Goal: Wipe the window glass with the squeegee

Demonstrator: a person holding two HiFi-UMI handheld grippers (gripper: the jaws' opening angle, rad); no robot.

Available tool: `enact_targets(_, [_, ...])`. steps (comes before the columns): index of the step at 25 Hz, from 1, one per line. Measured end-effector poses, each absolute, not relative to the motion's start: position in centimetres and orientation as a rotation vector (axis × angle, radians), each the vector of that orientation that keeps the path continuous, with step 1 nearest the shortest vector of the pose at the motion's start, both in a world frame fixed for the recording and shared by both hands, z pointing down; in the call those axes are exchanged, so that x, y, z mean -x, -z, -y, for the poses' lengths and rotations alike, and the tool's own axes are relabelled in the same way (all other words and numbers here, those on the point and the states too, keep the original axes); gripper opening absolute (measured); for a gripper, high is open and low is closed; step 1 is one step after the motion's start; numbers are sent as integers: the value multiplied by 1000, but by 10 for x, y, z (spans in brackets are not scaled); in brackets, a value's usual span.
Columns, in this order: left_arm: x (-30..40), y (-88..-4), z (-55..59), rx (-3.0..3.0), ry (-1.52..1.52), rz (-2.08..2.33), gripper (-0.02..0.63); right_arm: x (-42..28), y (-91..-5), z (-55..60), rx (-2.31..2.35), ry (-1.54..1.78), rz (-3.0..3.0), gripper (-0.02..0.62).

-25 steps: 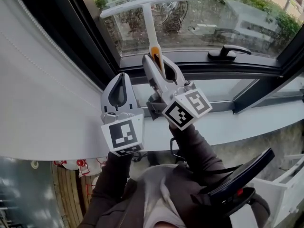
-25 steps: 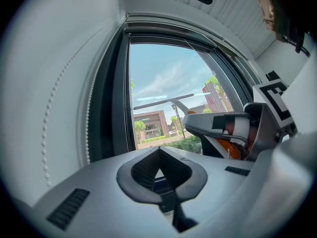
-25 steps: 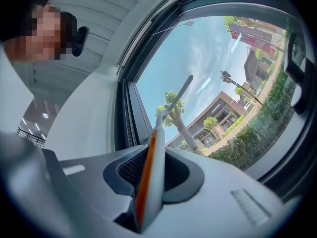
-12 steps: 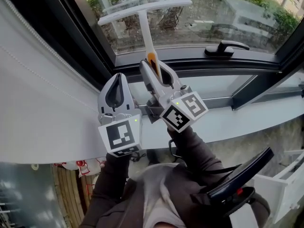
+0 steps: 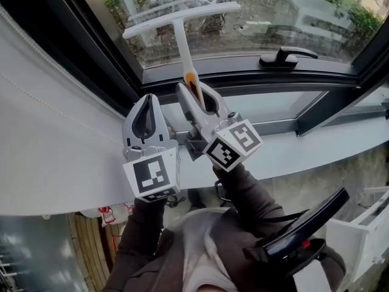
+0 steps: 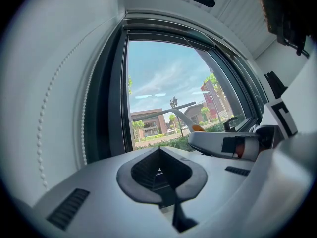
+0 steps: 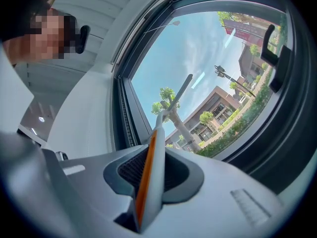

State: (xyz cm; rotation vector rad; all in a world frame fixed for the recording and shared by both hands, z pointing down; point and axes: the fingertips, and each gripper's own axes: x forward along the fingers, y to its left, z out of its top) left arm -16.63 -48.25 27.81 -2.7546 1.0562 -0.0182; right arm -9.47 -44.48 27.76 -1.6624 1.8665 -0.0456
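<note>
Squeegee (image 5: 181, 38), head view: long axis pointed away from the person, blade on the window glass (image 5: 261, 17), lower than a second earlier; window handle (image 5: 287, 57) well to its right. Left gripper view: left gripper (image 6: 158, 155) closed, empty. Right gripper view: right gripper (image 7: 151, 143) clamped the orange-striped handle.

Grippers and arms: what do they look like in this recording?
The left gripper and right gripper are light grey plastic with dark ribbed pads, each carrying a white cube with black square markers. Dark long sleeves cover both arms.
</note>
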Motion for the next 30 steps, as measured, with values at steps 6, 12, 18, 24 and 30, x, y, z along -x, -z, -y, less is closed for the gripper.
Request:
enact_targets(6, [165,-281,485,2757,25,-1053,0,95,-288,445,1665,70,-1860,67])
enact_targets(12, [163,-288,484,2766,37,-1038,0,96,-299,444,1661,90,-1860,67])
enact_targets(18, [163,-292,486,2769,55,-1041,0,98,-311,443,1655,111,-1861,66])
enact_targets(24, [162,-295,486,2766,62,-1028,0,99,-321,441,1653,134,-1860,64])
enact_targets(30, [163,-301,485,2761,90,-1032,0,99,-336,439,1652,170,-1849,64])
